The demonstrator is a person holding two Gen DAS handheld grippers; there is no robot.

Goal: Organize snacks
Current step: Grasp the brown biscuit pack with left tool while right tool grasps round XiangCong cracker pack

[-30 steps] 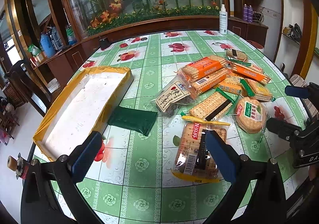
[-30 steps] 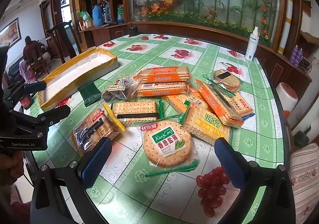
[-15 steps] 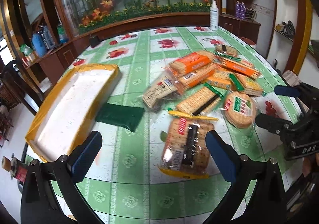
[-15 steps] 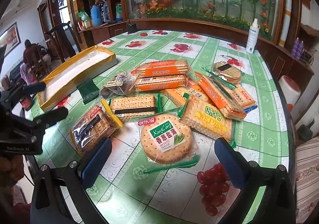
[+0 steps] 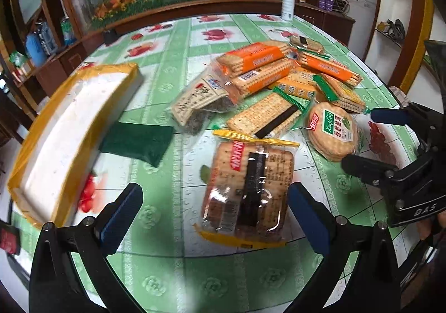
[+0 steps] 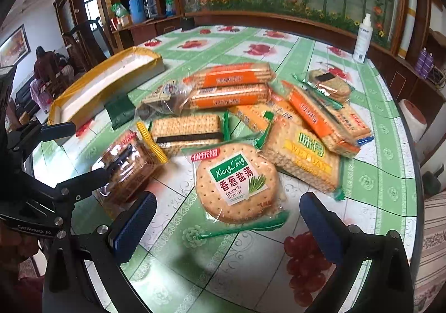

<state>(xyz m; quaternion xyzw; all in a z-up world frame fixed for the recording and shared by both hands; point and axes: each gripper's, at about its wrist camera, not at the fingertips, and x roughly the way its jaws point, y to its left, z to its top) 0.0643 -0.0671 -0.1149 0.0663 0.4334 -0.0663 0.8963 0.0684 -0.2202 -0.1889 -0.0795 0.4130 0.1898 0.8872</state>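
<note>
Several biscuit packs lie in a heap on the green table. My left gripper (image 5: 214, 218) is open, its jaws just short of a yellow-edged clear cracker pack (image 5: 248, 187), which also shows in the right wrist view (image 6: 125, 165). My right gripper (image 6: 227, 229) is open, just short of a round XiangCong biscuit pack (image 6: 237, 182), also seen in the left wrist view (image 5: 331, 132). A white tray with yellow rim (image 5: 64, 129) lies at the left, with a dark green packet (image 5: 139, 141) against it.
Orange cracker packs (image 6: 231, 87) and a WeiDan pack (image 6: 303, 157) lie behind the round pack. A white spray bottle (image 6: 362, 40) stands at the far edge. The table's rim curves close on the right (image 6: 412, 173). Each gripper shows in the other's view.
Both grippers have moved forward and lower toward the packs, which now look larger. Both stay open. No pack has moved.
</note>
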